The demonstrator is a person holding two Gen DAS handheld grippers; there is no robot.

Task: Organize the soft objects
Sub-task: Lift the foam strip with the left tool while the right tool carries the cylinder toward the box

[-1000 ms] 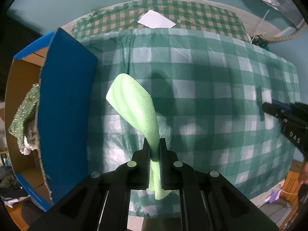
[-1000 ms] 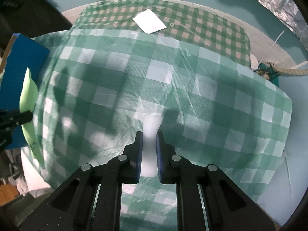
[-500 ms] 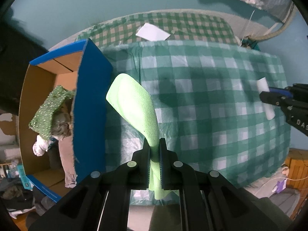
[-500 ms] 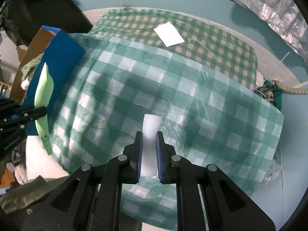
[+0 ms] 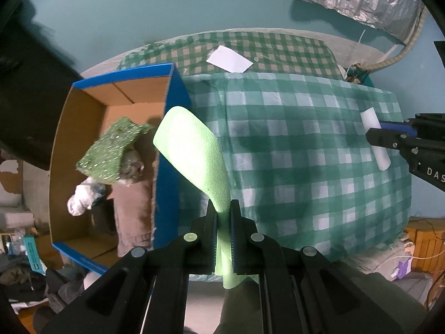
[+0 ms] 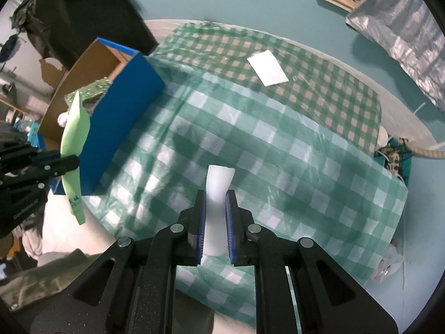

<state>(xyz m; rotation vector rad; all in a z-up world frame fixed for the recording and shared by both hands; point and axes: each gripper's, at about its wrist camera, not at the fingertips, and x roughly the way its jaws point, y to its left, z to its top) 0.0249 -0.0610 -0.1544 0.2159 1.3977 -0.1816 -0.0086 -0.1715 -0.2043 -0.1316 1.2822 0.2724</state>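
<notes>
The left tongs (image 5: 223, 208) are pinched tight on a light green foam sheet (image 5: 192, 153), gripped low on its narrow stem so the broad rounded end rises toward 11 o'clock in the left wrist view. The sheet's long axis runs from the tongs up and leftward, and its top edge already overlaps the blue near wall of the open cardboard box (image 5: 167, 167), which sits at 9 to 10 o'clock from the tongs. Inside the box lie a glittery green sponge (image 5: 111, 150), a white crumpled cloth (image 5: 82, 199) and a brownish towel (image 5: 133, 211).

The right tongs (image 6: 216, 203) are clamped on a white foam strip (image 6: 218, 181), its length pointing straight ahead to 12 o'clock above the green checked sheet (image 6: 278, 153) covering the bed. From there the box (image 6: 122, 105) lies well apart at 10 o'clock, beyond the left tongs.

The left side is clearly the nearer to the box, so a short leftward carry and a release over the opening looks like the coming move, with the white strip to follow.
</notes>
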